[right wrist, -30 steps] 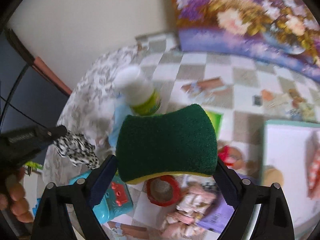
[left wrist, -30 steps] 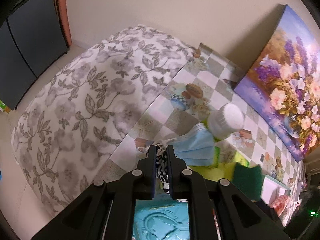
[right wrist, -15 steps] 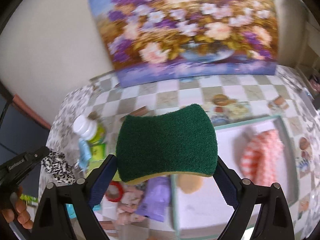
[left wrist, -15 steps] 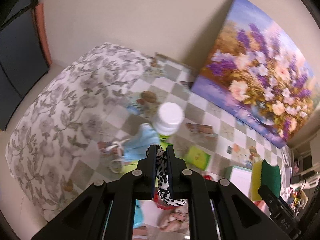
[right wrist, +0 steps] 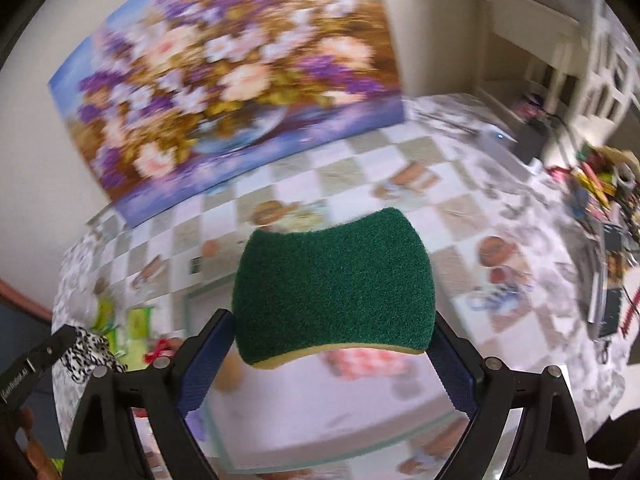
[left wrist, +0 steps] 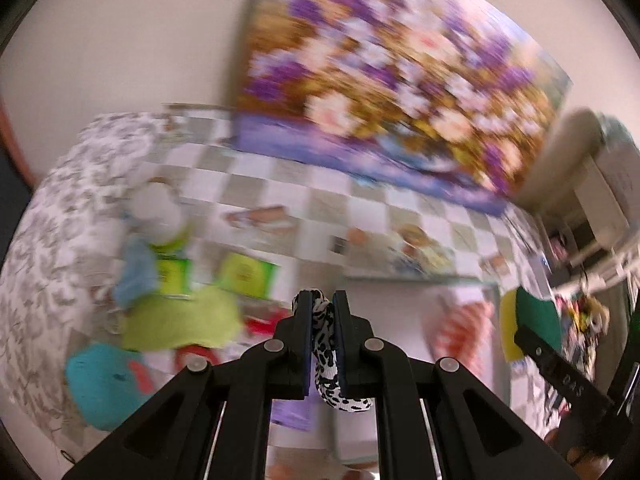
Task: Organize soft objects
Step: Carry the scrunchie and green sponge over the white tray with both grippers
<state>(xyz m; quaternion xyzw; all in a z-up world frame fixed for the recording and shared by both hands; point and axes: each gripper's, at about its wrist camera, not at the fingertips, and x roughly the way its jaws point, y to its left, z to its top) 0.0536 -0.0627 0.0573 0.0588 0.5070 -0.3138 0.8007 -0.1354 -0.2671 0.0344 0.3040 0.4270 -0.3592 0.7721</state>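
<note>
Both grippers, w/ scrunchie (left wrist: 325, 344) & sponge (right wrist: 334, 288), now rightward over white tray (right wrist: 320, 432).

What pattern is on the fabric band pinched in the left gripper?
White with black leopard-like spots; the fabric band shows best in the left wrist view.

Green sponge (right wrist: 334, 280), spotted, perhaps fabric, band (left wrist: 326, 346)
</note>
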